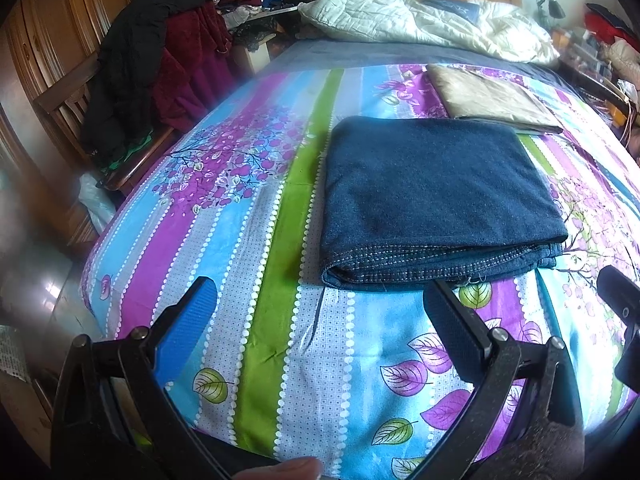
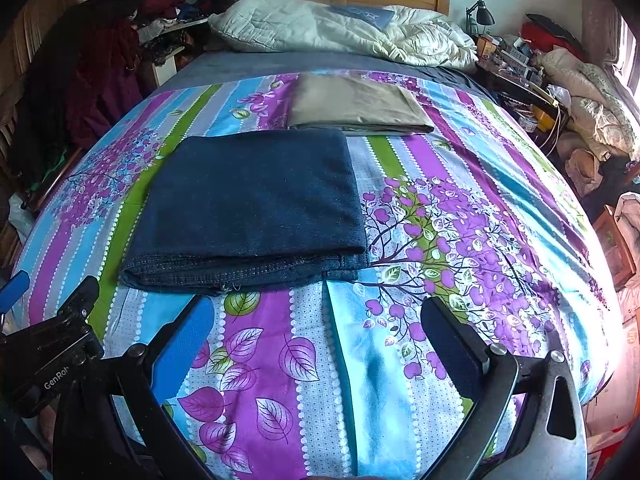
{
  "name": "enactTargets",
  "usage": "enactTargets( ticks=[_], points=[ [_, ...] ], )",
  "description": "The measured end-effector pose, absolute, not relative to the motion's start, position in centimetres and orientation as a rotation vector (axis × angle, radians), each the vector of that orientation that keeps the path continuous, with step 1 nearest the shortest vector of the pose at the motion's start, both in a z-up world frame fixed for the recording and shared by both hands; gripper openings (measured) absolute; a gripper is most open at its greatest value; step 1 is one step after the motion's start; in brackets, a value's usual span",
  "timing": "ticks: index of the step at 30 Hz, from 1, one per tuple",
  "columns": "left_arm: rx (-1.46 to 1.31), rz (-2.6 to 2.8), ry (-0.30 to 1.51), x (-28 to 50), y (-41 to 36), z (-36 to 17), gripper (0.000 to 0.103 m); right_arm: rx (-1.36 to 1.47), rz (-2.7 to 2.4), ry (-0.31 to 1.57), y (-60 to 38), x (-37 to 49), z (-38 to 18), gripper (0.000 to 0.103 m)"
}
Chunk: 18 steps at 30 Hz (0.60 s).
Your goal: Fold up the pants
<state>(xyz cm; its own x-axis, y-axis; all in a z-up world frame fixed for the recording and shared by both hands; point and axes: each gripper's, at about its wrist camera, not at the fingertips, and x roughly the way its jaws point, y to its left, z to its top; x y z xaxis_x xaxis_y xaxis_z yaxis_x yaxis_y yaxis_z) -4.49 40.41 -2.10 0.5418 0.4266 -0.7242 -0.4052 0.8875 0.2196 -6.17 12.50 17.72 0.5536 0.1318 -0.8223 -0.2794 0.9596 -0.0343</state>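
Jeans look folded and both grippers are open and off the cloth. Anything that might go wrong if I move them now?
1. The blue jeans show several loose layers at their near edge; a pinch by the right gripper or the left gripper may catch only the top layers and undo the fold.
2. The tan folded pants lie just behind; pushing the jeans back could ruck them.
3. The bedsheet may get pinched too.

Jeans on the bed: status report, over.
Left gripper open, right gripper open, both empty. Jeans folded flat on bedsheet. Folded tan pants behind them, apart. Nothing in the way.
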Motion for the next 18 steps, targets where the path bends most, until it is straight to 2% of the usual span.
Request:
enactTargets(
  ticks=[18],
  points=[
    [-0.012,0.452,0.857,-4.65,40.65,-1.79,0.103,-0.179,0.249,0.955,12.98,-6.25,17.59,0.103]
  ],
)
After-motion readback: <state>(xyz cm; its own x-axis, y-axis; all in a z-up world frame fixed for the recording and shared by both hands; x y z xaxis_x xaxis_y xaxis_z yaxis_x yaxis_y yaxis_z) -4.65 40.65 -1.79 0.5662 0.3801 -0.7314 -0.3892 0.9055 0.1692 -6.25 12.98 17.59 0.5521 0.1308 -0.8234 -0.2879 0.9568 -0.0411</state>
